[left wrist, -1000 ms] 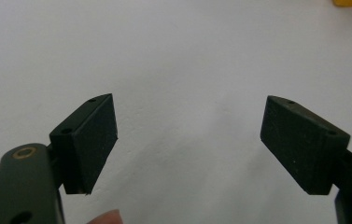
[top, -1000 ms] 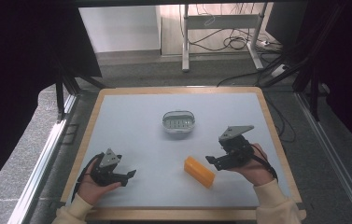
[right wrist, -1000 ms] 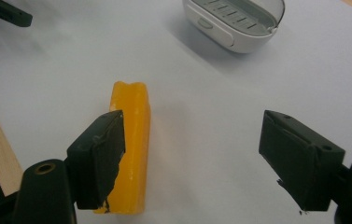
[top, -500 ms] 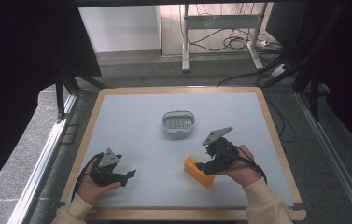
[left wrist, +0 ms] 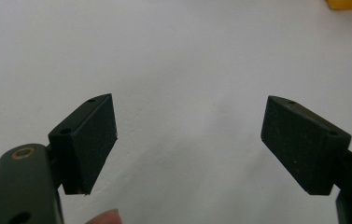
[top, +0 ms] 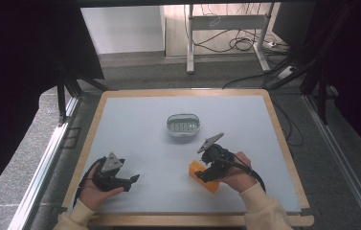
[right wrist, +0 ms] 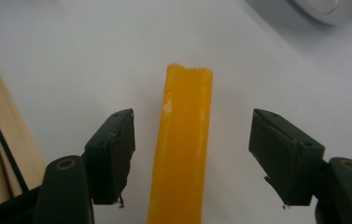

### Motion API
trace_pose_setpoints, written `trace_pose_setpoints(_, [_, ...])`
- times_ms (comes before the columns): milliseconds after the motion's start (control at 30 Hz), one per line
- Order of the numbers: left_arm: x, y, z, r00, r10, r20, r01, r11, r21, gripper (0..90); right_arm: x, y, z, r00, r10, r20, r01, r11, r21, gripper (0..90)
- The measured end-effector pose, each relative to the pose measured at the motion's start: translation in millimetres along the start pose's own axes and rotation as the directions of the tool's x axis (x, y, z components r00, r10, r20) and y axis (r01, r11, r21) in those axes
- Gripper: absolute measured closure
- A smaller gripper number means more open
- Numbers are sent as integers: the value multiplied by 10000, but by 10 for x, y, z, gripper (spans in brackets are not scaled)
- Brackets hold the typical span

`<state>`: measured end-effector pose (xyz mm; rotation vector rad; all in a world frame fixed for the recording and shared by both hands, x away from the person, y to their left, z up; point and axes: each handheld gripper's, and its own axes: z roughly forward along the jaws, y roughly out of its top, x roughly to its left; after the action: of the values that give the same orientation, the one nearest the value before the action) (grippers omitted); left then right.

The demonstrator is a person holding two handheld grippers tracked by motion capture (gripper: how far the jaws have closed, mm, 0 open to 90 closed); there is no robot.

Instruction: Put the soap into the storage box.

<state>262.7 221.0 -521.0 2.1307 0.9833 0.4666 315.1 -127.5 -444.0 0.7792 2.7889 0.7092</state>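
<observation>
Right tongs (right wrist: pixel 190 156) angled down, closing astride the yellow bar (right wrist: pixel 183 144), untouched; left tongs (left wrist: pixel 190 140) released, level

On the pale table top with a wooden rim (top: pixel 96 120), my left gripper (top: pixel 131 179) rests near the front left corner, well apart from everything else, with bare table between its spread jaws. My right gripper (top: pixel 201 175) sits at the front right, over the long orange rectangular block (top: pixel 202 173), which lies on the table and runs lengthwise between my jaws (right wrist: pixel 192 154) with a gap on each side; those jaws have just been closing in. Behind the block, nearer the table's middle, stands the small oval grey dish (top: pixel 184 125), holding what may be small items, too small to tell.
</observation>
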Motion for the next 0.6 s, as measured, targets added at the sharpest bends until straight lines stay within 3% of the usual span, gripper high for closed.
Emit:
trace_pose_setpoints(233, [4,-2,10,10000,71,27,-72,10000,41,184,14,-4,143,9996,280,104,-286,9972,685,372])
trace_pose_setpoints(600, [2,-2,4,9999,149,4,-149,9999,68,181,68,0,340,9993,300,236,-334,9872,1562,457])
